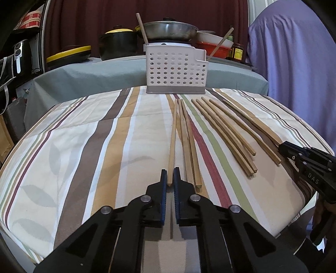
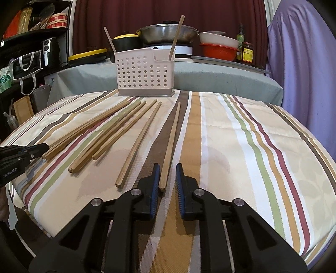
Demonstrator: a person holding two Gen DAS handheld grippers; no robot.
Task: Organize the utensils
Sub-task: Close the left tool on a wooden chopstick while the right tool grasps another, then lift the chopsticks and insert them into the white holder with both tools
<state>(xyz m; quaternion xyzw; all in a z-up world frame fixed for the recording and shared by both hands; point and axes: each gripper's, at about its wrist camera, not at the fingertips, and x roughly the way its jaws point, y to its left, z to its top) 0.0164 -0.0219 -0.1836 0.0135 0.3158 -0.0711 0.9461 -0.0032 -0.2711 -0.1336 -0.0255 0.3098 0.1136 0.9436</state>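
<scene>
while clamped near its end — chopstick (image 1: pixel 172 145) between left hand-held gripper (image 1: pixel 170 178) pads

Cloth: striped cream, tan, brown, green and maroon tablecloth (image 1: pixel 84 147) over the bench, filling the lower frame.
Wok: lidded round steel wok (image 1: pixel 168 31) on a white stove, top centre.
Pot: black pot with yellow lid (image 1: pixel 118 43), left of the wok.
Bowls: white bowl (image 2: pixel 218 40) stacked on a red-orange bowl (image 2: pixel 218 51), upper right.
Curtain: dark maroon curtain (image 1: pixel 94 16) across the top.
Jars: sauce jars (image 2: pixel 246 52), upper right.
</scene>
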